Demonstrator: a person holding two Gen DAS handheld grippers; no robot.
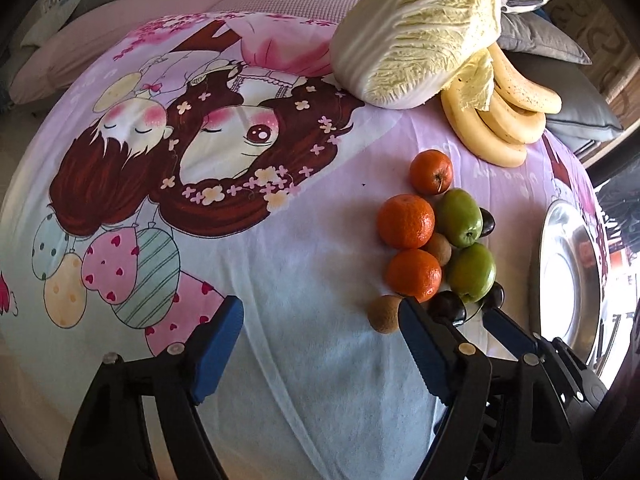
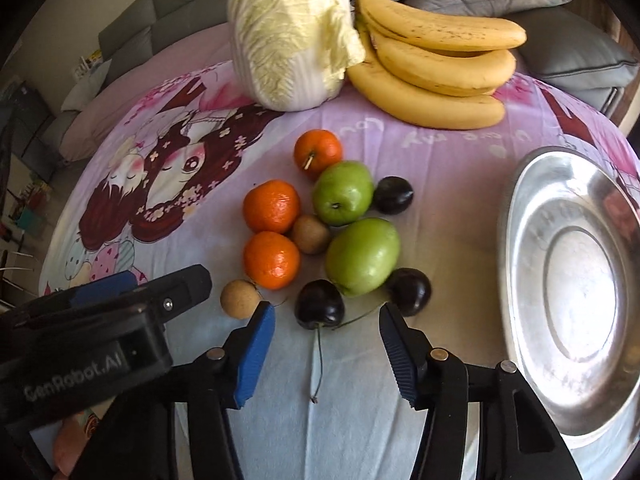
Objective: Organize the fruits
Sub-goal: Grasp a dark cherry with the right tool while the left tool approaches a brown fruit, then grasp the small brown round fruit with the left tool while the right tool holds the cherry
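Observation:
A cluster of fruit lies on the cartoon-print cloth: three oranges (image 2: 272, 260), two green fruits (image 2: 362, 256), dark cherries (image 2: 319, 304) and small brown fruits (image 2: 240, 298). A steel plate (image 2: 576, 292) lies empty to the right of them. My right gripper (image 2: 326, 320) is open, its fingers either side of the near dark cherry, just short of it. My left gripper (image 1: 320, 316) is open and empty over bare cloth left of the cluster (image 1: 414, 272); its right finger is next to a brown fruit (image 1: 385, 314).
A napa cabbage (image 2: 292, 36) and a bunch of bananas (image 2: 432, 64) lie at the far side of the cloth. Grey cushions (image 2: 560, 40) sit behind them. The plate also shows at the right edge of the left wrist view (image 1: 568, 272).

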